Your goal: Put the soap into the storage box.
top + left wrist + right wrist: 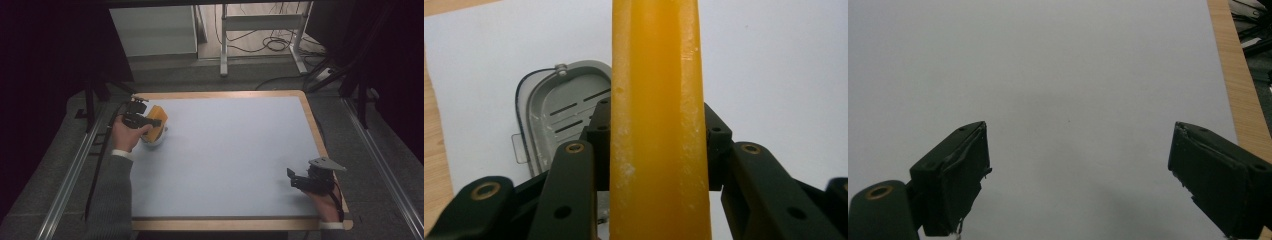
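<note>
At the desk's (235, 150) far left corner, the left hand-held gripper (658, 145) is clamped on a yellow soap bar (658, 125), held just above a grey slotted soap dish (556, 107) with nothing in it. The right hand-held gripper (1078, 170) hangs with jaws apart over bare desk.

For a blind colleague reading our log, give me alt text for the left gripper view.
The left gripper clamps an upright orange soap bar between its black jaws. Behind it, a grey slotted soap dish lies on the white table.
</note>
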`<state>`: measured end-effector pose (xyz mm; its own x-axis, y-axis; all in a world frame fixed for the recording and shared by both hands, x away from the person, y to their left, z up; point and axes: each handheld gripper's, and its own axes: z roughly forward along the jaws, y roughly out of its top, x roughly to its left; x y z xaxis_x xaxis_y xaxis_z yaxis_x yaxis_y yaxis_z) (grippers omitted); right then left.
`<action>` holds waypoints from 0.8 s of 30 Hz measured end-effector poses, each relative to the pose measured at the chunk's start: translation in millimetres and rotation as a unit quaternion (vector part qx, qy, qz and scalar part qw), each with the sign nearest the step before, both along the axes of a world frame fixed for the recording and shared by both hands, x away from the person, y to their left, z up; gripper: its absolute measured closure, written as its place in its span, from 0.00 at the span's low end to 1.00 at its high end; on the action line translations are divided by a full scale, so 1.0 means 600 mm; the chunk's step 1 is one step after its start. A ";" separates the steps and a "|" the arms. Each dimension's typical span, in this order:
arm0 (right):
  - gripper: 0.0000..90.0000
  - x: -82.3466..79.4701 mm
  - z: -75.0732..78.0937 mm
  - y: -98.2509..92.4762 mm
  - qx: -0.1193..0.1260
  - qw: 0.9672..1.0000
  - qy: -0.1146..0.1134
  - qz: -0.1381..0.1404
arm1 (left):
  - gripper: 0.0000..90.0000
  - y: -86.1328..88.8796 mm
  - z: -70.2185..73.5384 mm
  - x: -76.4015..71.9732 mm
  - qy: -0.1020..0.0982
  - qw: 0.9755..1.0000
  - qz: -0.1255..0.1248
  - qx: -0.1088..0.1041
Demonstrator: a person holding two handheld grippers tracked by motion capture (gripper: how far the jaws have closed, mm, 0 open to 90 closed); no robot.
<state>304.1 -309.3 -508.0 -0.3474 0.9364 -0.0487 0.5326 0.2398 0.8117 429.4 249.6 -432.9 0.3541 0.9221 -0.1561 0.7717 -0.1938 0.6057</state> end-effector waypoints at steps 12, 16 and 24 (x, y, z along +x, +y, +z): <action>0.11 0.000 0.000 -0.002 -0.001 1.000 -0.001 -0.004 | 0.68 0.017 -0.018 0.026 0.016 1.000 0.025 -0.002; 0.11 0.000 0.000 -0.002 -0.002 1.000 -0.001 -0.004 | 0.68 0.018 -0.024 0.030 0.015 0.999 0.030 -0.007; 0.11 0.000 -0.001 -0.003 -0.001 1.000 -0.001 -0.005 | 0.68 0.023 -0.041 0.035 0.021 0.999 0.043 -0.011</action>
